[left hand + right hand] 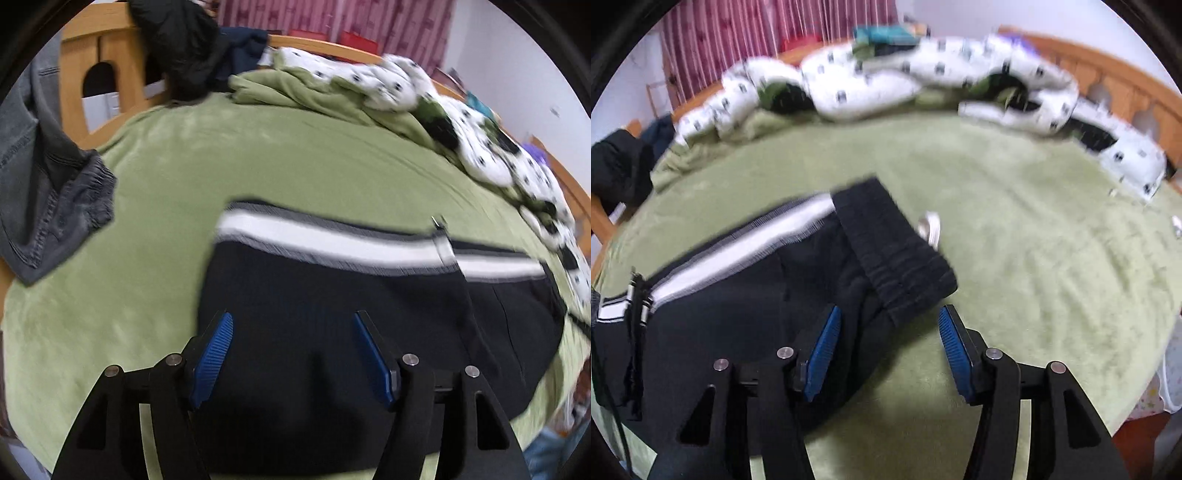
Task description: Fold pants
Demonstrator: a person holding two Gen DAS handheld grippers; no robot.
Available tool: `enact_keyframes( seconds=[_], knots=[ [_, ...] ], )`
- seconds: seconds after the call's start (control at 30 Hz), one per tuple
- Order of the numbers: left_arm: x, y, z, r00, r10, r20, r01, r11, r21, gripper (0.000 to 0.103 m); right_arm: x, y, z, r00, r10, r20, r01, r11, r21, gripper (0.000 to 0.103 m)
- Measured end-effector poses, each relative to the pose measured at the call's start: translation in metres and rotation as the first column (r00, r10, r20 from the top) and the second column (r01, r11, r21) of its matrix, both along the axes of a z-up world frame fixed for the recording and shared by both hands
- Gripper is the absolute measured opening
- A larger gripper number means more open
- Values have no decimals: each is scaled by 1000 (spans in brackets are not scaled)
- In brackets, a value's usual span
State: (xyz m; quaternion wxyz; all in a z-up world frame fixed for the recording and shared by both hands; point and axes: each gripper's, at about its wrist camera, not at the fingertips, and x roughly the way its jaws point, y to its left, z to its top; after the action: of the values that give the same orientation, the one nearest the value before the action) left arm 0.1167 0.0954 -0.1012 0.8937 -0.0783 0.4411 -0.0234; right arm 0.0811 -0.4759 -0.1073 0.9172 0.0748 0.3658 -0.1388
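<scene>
The pants look soft and floppy, so they will sag if lifted; a good place to grab is the thick waistband. They are black with a white stripe, lying on the green bed. Both tongs, left and right, are half open and hold nothing.

The left claw is showing black angular arms, silver round screws and ribbed blue pads; the right claw is looking the same, though motion blur is softening detail.
</scene>
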Motion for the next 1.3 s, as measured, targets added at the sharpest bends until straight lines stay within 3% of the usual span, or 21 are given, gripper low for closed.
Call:
enact_keyframes(
  seconds=[0.1, 0.17, 0.27, 0.33, 0.47, 0.53, 0.7, 0.83, 1.03, 1.2, 1.3],
  knots=[
    [-13, -22, -26, 996, -47, -70, 48, 999, 14, 65, 4, 27, -1, 991, 122, 47, -120, 992, -48, 54],
    [-26, -30, -41, 996, -46, -76, 49, 998, 45, 65, 20, 41, -17, 985, 175, 0, -173, 978, -118, 54],
    [-45, -29, -34, 997, -56, -46, 58, 997, 45, 65, 50, 44, -67, 975, 130, -178, -164, 968, -191, 54],
    [-60, -17, -23, 999, -39, -1, 39, 999, 1, 65, 48, 46, -68, 981, 123, -149, -154, 964, -218, 55],
    [-92, 24, -11, 994, 65, 85, -57, 994, -93, 67, 32, 44, -47, 985, 113, -128, -126, 987, -101, 55],
    [-100, 45, -17, 991, 108, 77, -91, 977, -190, 67, 17, 48, -35, 991, 98, -95, -106, 991, -86, 55],
    [-103, 81, -46, 975, 221, 6, -210, 935, -285, 66, -17, 67, -16, 997, 79, -22, -81, 991, -104, 55],
    [-97, 97, -74, 970, 239, -34, -228, 861, -454, 66, -35, 77, -19, 996, 86, -6, -86, 996, -23, 55],
    [-83, 82, -84, 974, 228, -13, -200, 825, -528, 64, -34, 107, -31, 990, 142, -10, -142, 990, 23, 55],
    [-77, 76, -87, 970, 242, -9, -213, 833, -510, 49, -26, 127, -38, 984, 177, -10, -177, 984, -20, 55],
    [-80, 83, -90, 963, 269, -29, -241, 805, -542, 39, -24, 125, -43, 984, 177, 7, -177, 984, 5, 55]
  ],
)
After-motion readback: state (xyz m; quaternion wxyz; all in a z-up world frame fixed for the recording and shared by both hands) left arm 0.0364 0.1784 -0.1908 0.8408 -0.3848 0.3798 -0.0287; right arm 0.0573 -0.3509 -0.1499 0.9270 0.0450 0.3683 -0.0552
